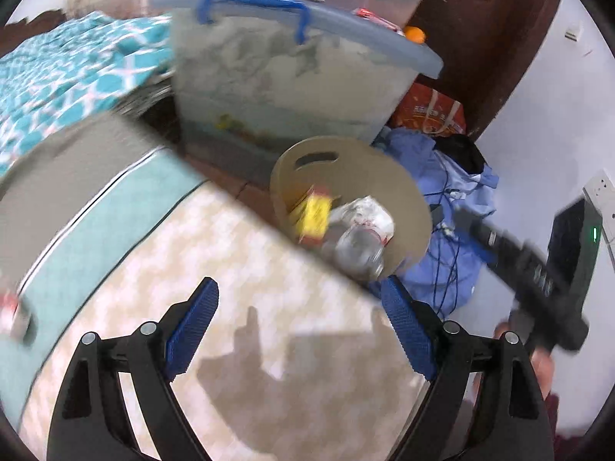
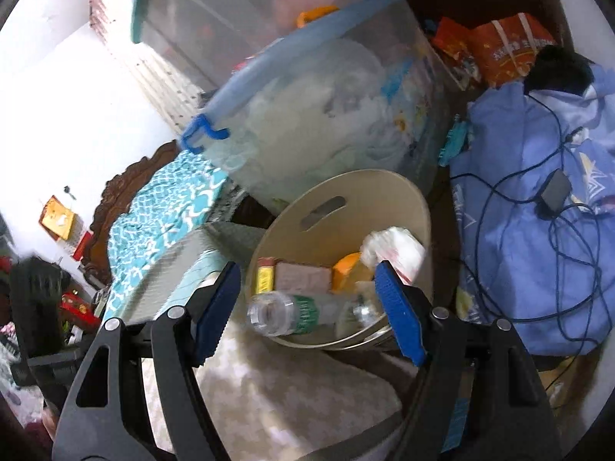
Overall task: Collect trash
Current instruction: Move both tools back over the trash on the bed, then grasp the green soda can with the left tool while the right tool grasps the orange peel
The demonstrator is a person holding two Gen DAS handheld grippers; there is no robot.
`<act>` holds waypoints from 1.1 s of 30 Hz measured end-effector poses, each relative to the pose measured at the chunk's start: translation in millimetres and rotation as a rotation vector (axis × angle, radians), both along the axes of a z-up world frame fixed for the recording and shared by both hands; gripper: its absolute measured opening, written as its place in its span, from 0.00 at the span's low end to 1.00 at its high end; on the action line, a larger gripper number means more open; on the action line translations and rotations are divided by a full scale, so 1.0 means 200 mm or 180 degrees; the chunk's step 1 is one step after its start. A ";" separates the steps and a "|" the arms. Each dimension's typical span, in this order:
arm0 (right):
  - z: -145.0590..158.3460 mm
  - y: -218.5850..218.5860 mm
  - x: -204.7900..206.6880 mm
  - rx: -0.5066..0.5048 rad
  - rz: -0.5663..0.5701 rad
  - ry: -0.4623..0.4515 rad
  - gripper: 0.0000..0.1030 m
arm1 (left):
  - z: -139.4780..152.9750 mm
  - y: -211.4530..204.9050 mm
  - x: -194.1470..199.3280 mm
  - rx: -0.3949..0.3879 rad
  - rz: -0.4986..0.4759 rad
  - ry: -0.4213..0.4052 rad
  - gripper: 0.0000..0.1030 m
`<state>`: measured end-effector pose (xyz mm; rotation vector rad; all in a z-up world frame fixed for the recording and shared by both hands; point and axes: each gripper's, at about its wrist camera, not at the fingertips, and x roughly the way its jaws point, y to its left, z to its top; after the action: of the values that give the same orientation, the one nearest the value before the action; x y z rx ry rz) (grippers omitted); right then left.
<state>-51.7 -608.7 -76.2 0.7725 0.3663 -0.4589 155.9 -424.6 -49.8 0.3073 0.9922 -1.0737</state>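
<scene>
A clear storage bin (image 1: 292,77) with a pale blue lid and a blue clip handle (image 1: 253,7) stands against the bed, whose teal patterned bedspread (image 1: 73,73) runs off to the left, and a small orange ball (image 1: 415,33) rests at the lid's far corner. To its right lies a heap of light blue cloth (image 2: 538,230) with a dark cable (image 2: 499,192) looping over it (a small black adapter (image 2: 555,192) lies on top). Behind the heap sits an orange printed bag (image 2: 507,50), beside a dark wooden panel (image 1: 480,38).
</scene>
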 end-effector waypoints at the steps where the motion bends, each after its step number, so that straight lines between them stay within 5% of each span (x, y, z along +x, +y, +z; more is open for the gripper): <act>1: 0.01 0.04 0.02 -0.0011 0.0070 -0.0010 0.71 | -0.01 0.10 0.00 0.0003 0.0064 -0.0010 0.80; 9: 0.11 0.41 0.31 -0.0137 0.0710 -0.0055 0.71 | 0.06 0.95 0.05 0.0043 0.0862 -0.0249 0.80; 16: 0.11 0.90 0.69 -0.0235 0.1557 0.0088 0.71 | 0.18 1.88 0.12 -0.0244 0.2174 -0.0194 0.80; 22: 0.10 1.26 0.95 -0.0288 0.2155 0.0284 0.70 | 0.22 2.46 0.19 -0.0581 0.3158 -0.0065 0.80; 26: 0.08 1.46 1.11 -0.0167 0.2458 0.0348 0.71 | 0.14 2.69 0.26 -0.0721 0.3437 0.0239 0.80; 33: 0.04 1.73 1.43 -0.0075 0.2684 0.0487 0.80 | -0.07 2.78 0.38 -0.1104 0.3384 0.0925 0.80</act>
<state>233.8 -262.1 -68.7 0.4976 0.7797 0.2734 231.7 130.5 -64.5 -0.6322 0.9984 -0.2843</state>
